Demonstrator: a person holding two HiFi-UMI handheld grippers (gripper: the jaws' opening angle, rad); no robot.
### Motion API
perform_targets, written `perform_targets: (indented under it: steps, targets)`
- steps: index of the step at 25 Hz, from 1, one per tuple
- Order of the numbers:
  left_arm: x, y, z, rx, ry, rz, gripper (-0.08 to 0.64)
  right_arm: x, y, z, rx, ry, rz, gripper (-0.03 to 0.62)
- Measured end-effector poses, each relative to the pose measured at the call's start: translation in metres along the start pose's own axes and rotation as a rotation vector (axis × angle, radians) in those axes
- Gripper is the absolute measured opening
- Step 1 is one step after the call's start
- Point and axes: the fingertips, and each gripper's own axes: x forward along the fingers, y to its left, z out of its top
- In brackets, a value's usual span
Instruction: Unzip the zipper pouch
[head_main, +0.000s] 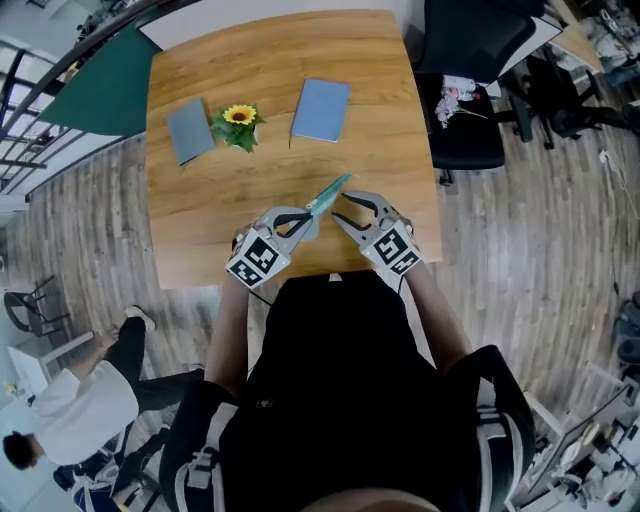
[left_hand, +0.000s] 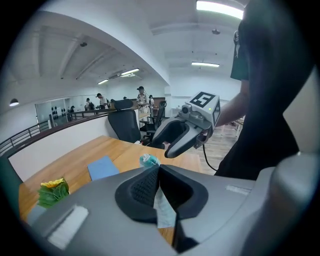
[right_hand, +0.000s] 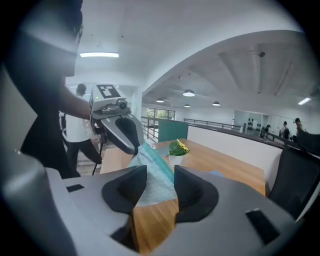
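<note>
Left gripper clamps the zipper pouch over the tabletop's near edge — right gripper, jaws apart, straddles its long zipper edge.

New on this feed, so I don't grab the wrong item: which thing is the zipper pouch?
Start at the wooden table and go to its near edge. The pouch is the thin teal one held up off the wood, pinched in the left gripper; the grey pad and blue pad farther back lie flat.
</note>
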Motion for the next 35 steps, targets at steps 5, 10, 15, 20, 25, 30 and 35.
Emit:
perform_targets:
  steps: [5,10,15,20,25,30,35]
  targets:
    - [0.007,-0.033,0.008,0.041,0.049,-0.026,0.008,-0.010,0.016,0.005,-0.183,0.006,0.093,0.203]
    - [0.016,-0.065,0.010,0.116,0.094,-0.032,0.008,-0.022,0.045,-0.007,-0.233,0.024,0.286,0.177]
    - [0.022,-0.080,0.013,0.103,0.100,0.021,0.008,-0.038,0.057,-0.019,-0.236,0.036,0.354,0.065]
    - [0.025,-0.085,0.017,0.015,0.058,0.112,0.012,-0.047,0.057,-0.020,-0.224,-0.008,0.348,0.039]
    - [0.026,-0.078,0.019,-0.153,-0.023,0.187,0.078,-0.050,0.051,-0.018,-0.238,-0.033,0.317,0.038]
    - [0.040,-0.080,0.025,-0.174,-0.037,0.170,0.141,-0.057,0.049,-0.018,-0.287,-0.048,0.330,0.040]
    - [0.047,-0.076,0.030,-0.140,-0.023,0.131,0.133,-0.056,0.046,-0.020,-0.353,-0.036,0.334,0.043]
